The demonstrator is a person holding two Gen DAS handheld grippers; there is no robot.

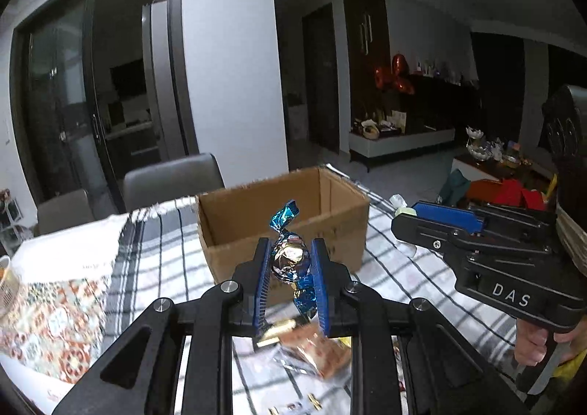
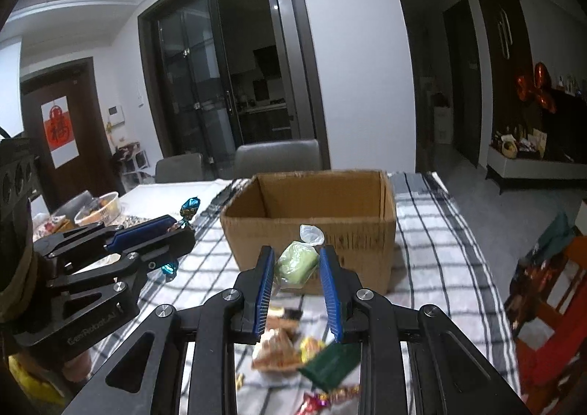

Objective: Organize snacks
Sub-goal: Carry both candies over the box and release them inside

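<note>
Cardboard box (image 2: 312, 220) — interior unseen

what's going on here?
A person holds a gripper in each hand over a checked tablecloth. The left gripper is shut on a blue foil candy; the right gripper is shut on a green wrapped sweet. Both face an open cardboard box. More snacks lie loose below.
</note>
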